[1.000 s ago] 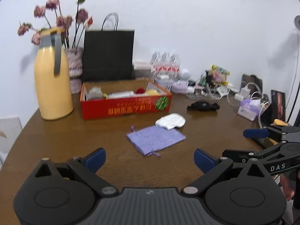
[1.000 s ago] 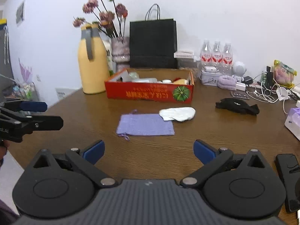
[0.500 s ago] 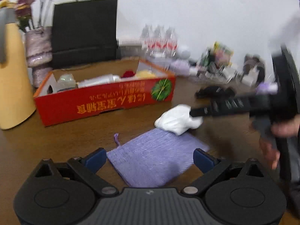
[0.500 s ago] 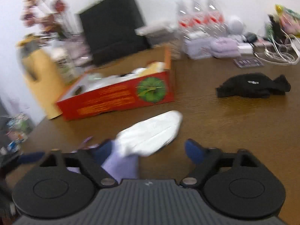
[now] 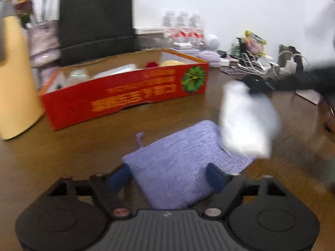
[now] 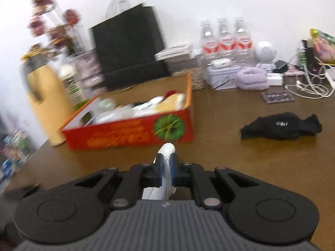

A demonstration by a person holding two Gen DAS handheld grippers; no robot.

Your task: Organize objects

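Note:
A purple fabric pouch (image 5: 178, 163) lies flat on the brown table (image 5: 83, 150). My left gripper (image 5: 167, 176) is low over its near end with the jaws closing. The left fingertip sits at the pouch's edge and the right one over the cloth, and neither pad presses on it. My right gripper (image 6: 166, 165) is shut on a white soft bundle (image 6: 167, 149). That bundle (image 5: 247, 121) hangs blurred above the pouch's far right corner in the left wrist view. Behind both stands a red cardboard box (image 6: 129, 131) holding several items.
A yellow thermos jug (image 6: 46, 104) and a flower vase stand left of the box. A black paper bag (image 6: 127, 48) and water bottles (image 6: 226, 35) line the wall. A black cloth item (image 6: 280, 125) lies to the right, with cables and chargers (image 6: 309, 85) beyond.
Both grippers came forward and down toward the pouch. The right jaws shut on the white bundle and raised it off the table. The left jaws narrowed around the purple pouch.

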